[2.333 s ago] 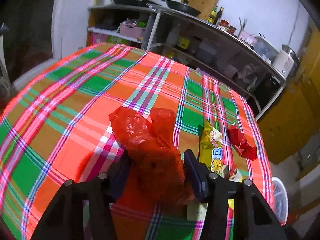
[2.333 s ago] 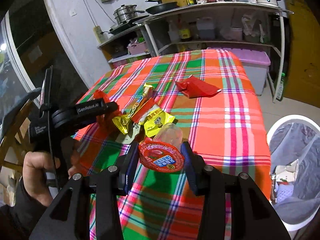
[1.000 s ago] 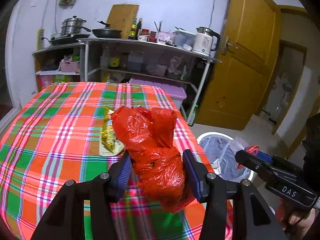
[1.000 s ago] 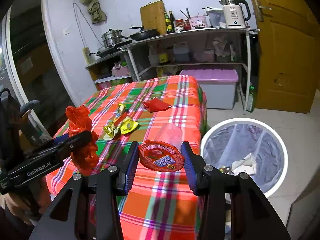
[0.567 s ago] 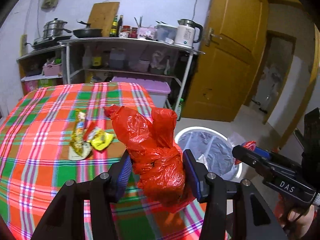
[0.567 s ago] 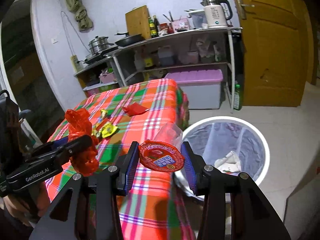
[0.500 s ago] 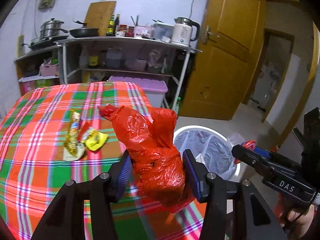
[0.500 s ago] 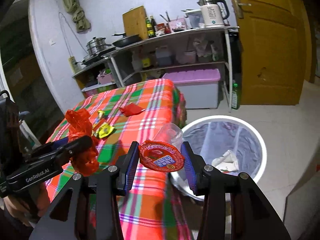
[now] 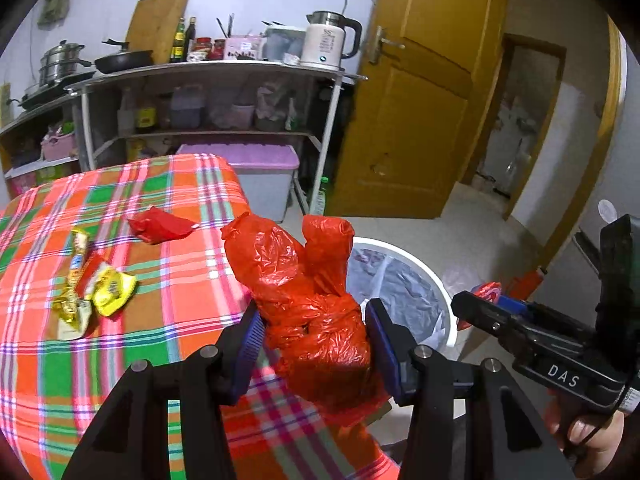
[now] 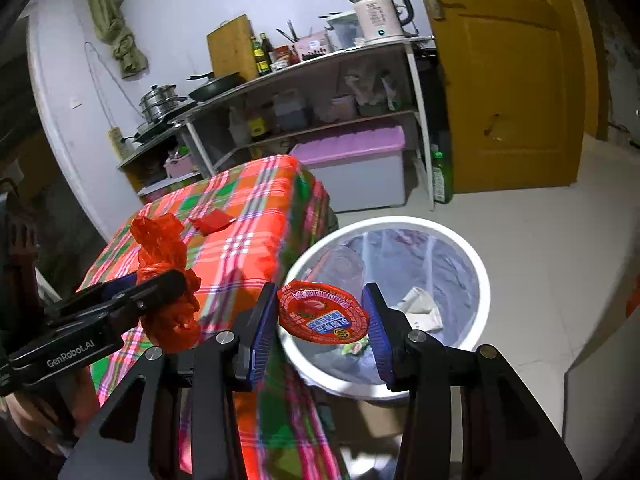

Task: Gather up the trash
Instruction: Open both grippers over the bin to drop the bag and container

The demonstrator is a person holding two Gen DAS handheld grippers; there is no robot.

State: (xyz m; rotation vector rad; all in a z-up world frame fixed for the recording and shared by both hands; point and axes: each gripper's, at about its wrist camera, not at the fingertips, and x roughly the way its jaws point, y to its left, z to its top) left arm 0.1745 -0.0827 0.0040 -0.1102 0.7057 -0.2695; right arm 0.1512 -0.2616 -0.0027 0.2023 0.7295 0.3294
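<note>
My left gripper point(image 9: 316, 334) is shut on a crumpled red plastic bag point(image 9: 308, 292), held above the table's right edge beside the white-rimmed trash bin point(image 9: 436, 276). My right gripper point(image 10: 322, 322) is shut on a clear plastic cup with a red foil lid point(image 10: 322, 312), held over the near rim of the trash bin point(image 10: 476, 268), which is lined with a clear bag and holds some paper. On the plaid tablecloth point(image 9: 168, 272) lie yellow snack wrappers point(image 9: 96, 292) and a red wrapper point(image 9: 160, 230). Each gripper shows in the other's view, the left gripper point(image 10: 120, 304) and the right gripper point(image 9: 532, 332).
A metal shelf point(image 9: 208, 80) with pans, bottles and a kettle point(image 9: 326, 42) stands behind the table, a purple-lidded box point(image 9: 248, 168) under it. A yellow door point(image 9: 428, 92) stands ajar at the right. The tiled floor point(image 10: 540, 208) surrounds the bin.
Both grippers have swung right, from over the table toward the bin, each keeping its load. The bin now looks larger and lies under the right gripper.
</note>
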